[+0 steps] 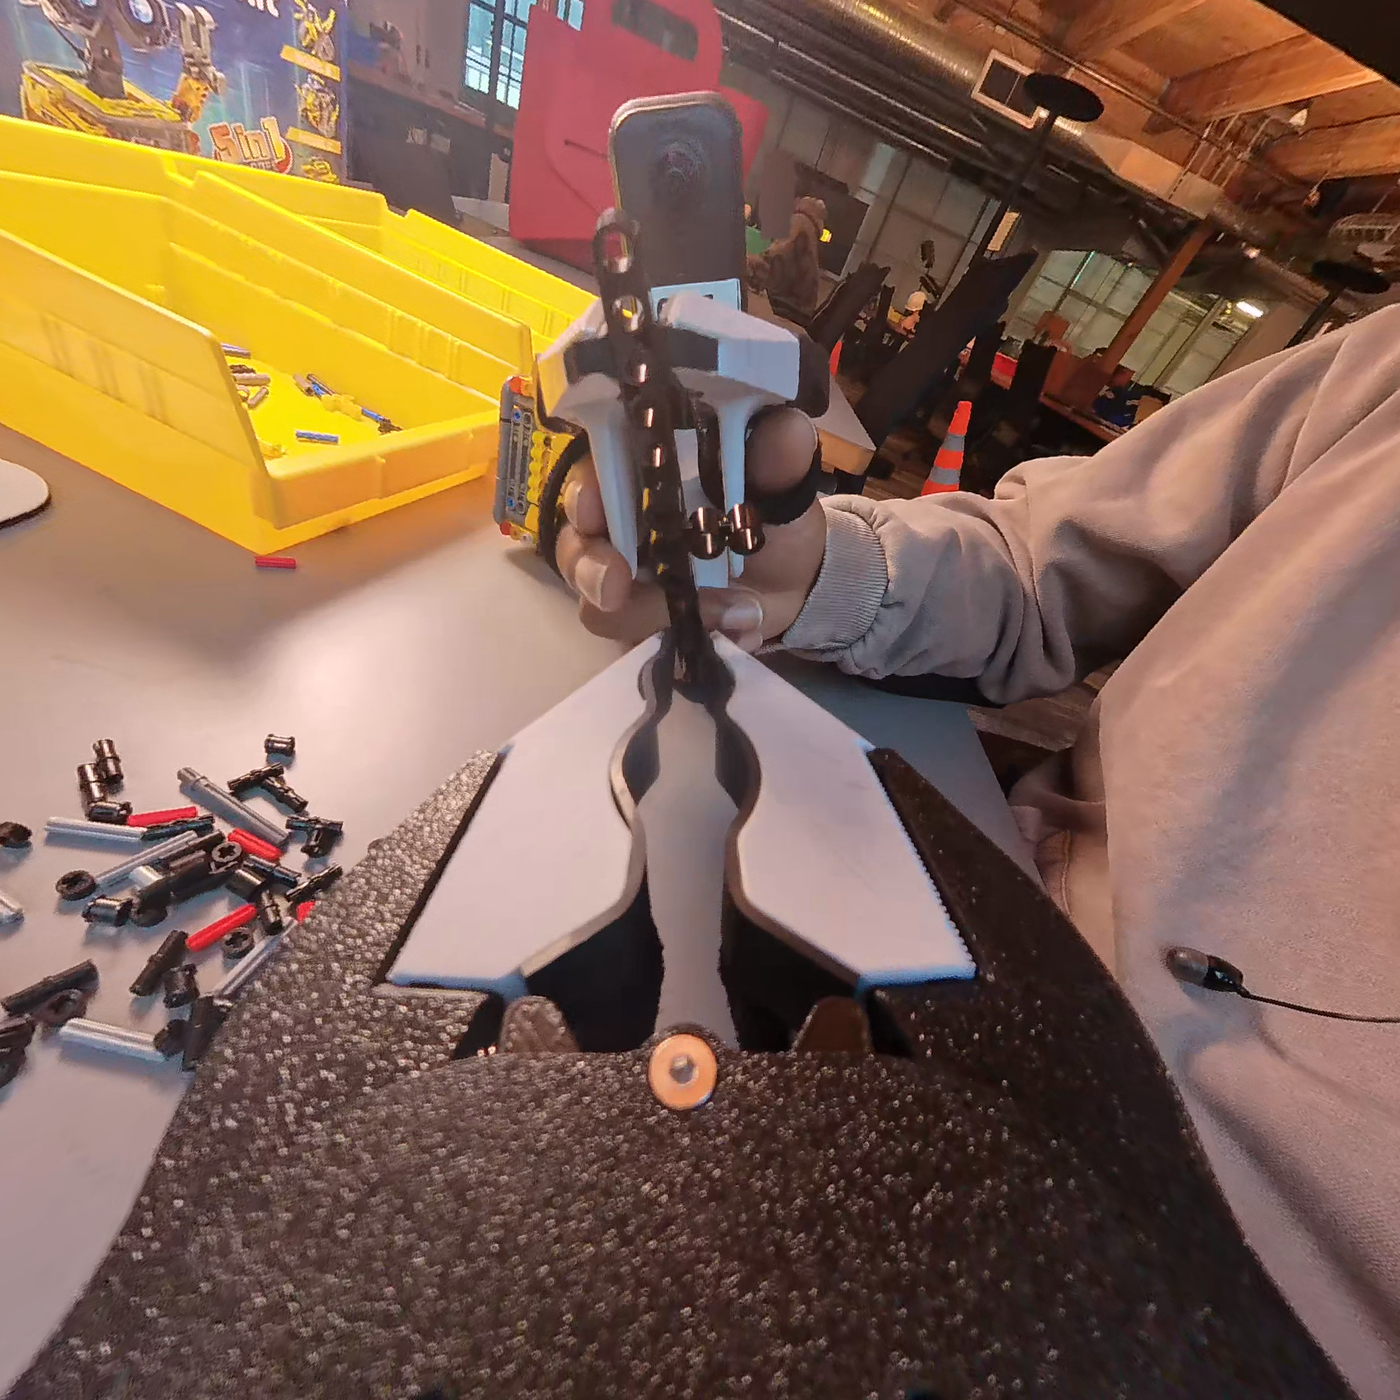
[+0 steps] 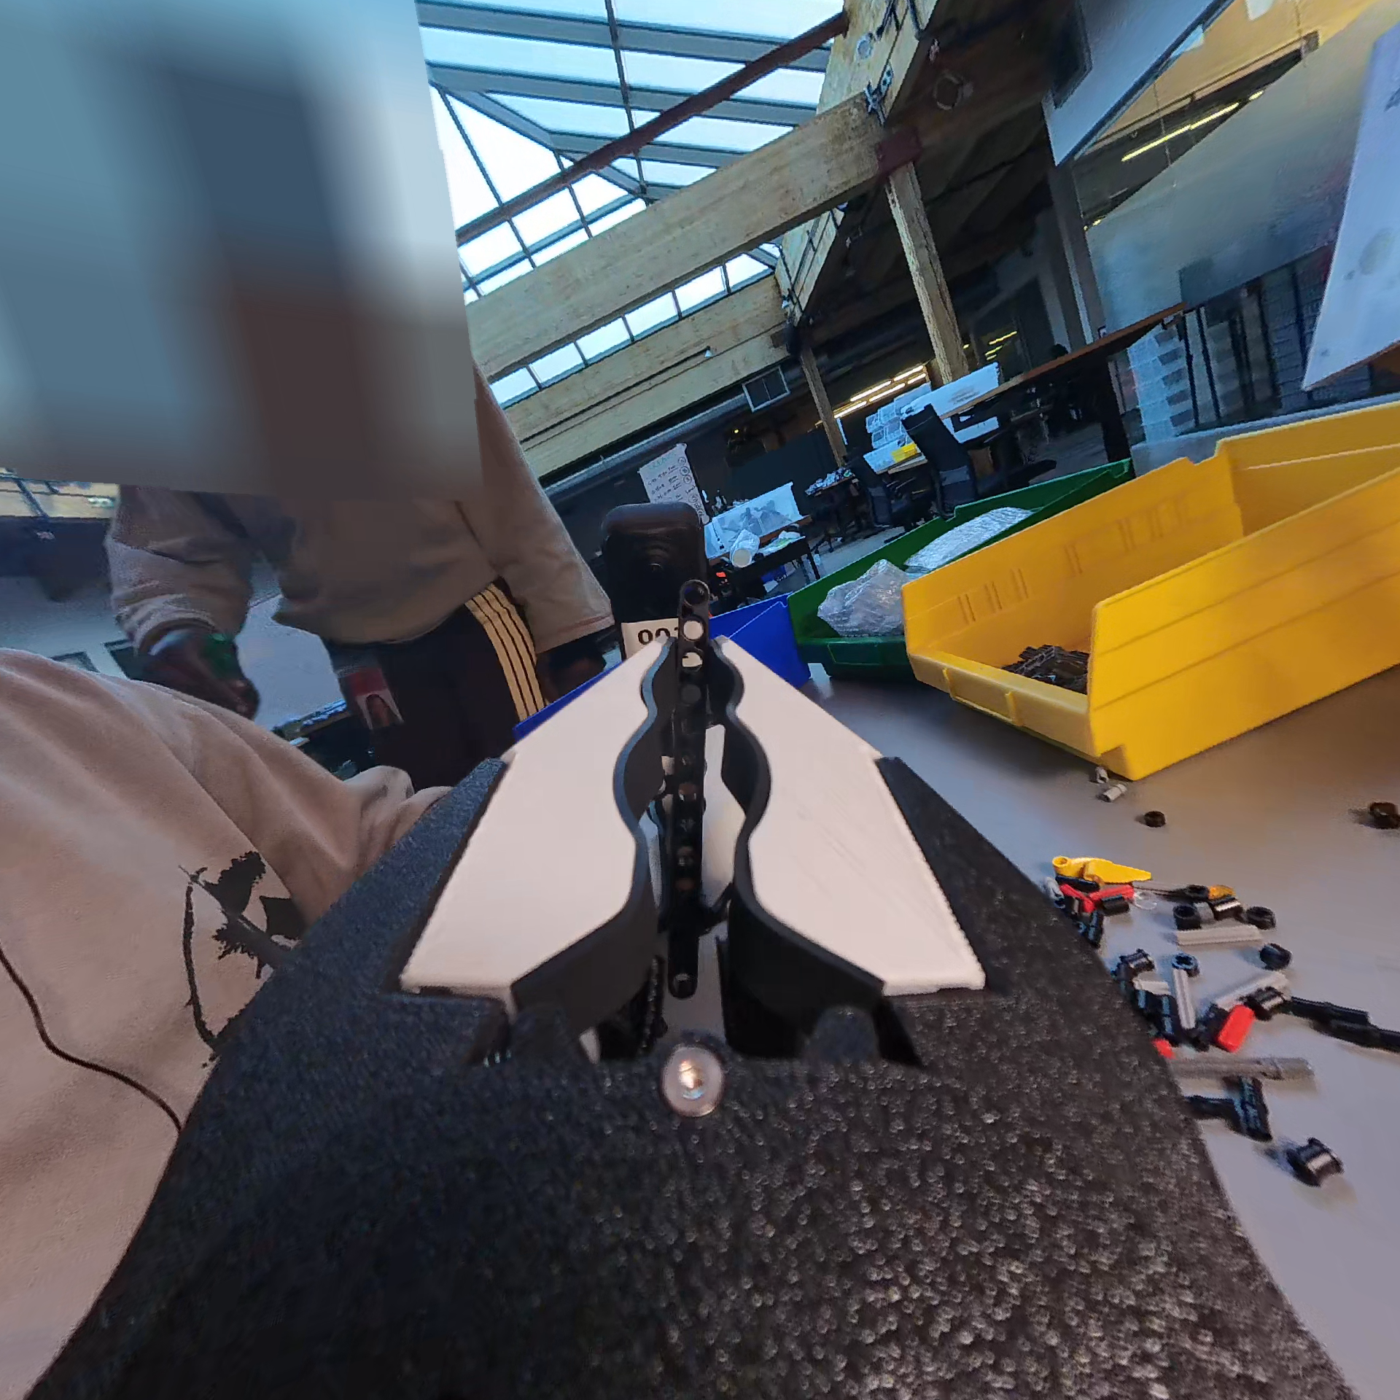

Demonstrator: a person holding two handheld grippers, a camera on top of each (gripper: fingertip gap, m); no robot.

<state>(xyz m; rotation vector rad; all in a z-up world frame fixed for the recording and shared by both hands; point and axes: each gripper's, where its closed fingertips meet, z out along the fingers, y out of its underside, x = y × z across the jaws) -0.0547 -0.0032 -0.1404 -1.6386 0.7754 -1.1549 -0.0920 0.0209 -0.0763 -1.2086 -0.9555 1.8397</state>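
Left gripper (image 1: 688,670) pinches the lower end of a black holed beam (image 1: 644,424); right gripper (image 2: 691,667) clamps the same beam (image 2: 688,773) farther along, above the grey desk (image 1: 341,644). Loose black, red and grey pieces (image 1: 174,856) lie nearby, yellow bin (image 1: 250,424) beyond.

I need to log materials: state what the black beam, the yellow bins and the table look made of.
Beam: glossy moulded plastic, judging by its even row of round holes.
Bins: shiny, rigid plastic with moulded ribs and rims.
Table: smooth matte grey top, perhaps laminate; the look leaves it open.
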